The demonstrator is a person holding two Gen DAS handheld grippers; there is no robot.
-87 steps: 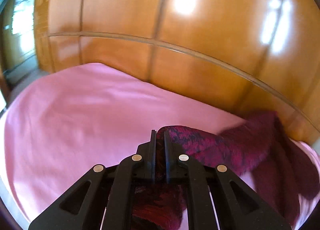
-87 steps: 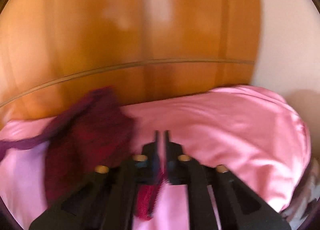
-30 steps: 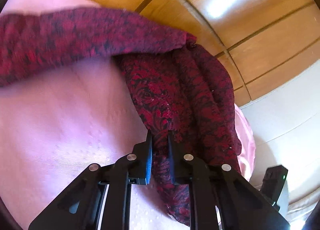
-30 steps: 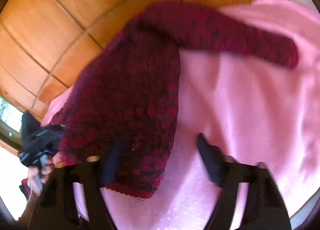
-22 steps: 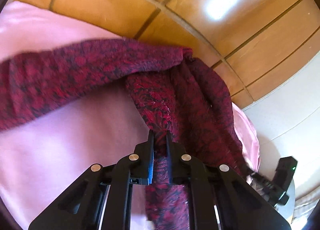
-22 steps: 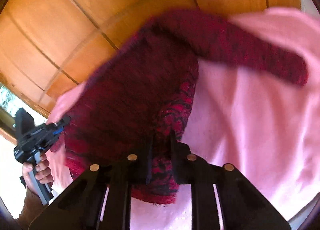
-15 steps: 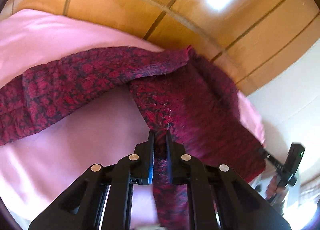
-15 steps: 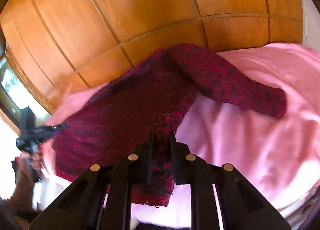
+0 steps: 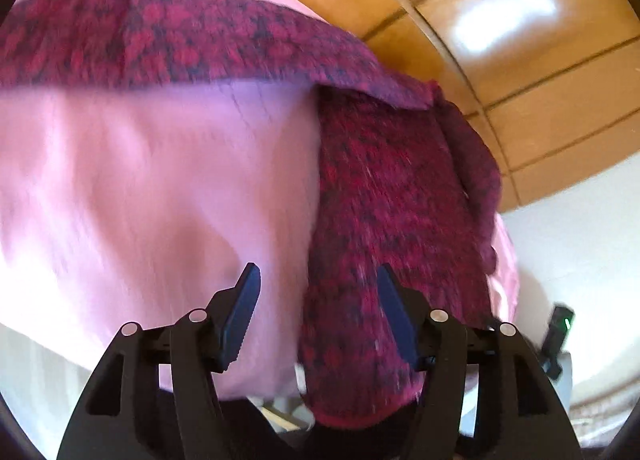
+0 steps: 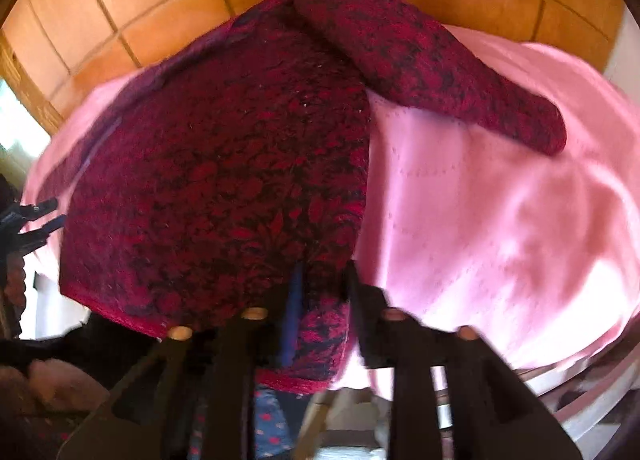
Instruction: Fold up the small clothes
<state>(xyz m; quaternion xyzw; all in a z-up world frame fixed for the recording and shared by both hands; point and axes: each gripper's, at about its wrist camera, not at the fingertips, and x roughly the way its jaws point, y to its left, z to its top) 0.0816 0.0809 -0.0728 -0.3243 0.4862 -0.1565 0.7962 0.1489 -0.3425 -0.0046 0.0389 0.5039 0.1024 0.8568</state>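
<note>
Wooden wall: we see a glossy orange-brown wooden panelled wall rising behind the bed's far edge.
Bed: we see a smooth pink sheet-covered bed, our landmark; it fills most of both wrist views.
Sweater: we find the dark red and black patterned knitted sweater spread flat on the bed, its body reaching from the far edge by the wall to the near edge, where its red hem hangs just over.
Sleeve: in the right wrist view one long knitted sleeve lies out sideways from the shoulder across the bare sheet, toward the bed's right side.
Left gripper: our black two-finger left gripper hangs over the bed's near edge with its jaws opening wide; the sweater's side edge lies between and under them, and neither blue pad presses on it.
Right gripper: our black right gripper sits at the bed's near edge over the sweater's lower corner, its jaws opening; a strip of knit lies between the fingers. The view is blurred, but we see a gap and no pinch.
</note>
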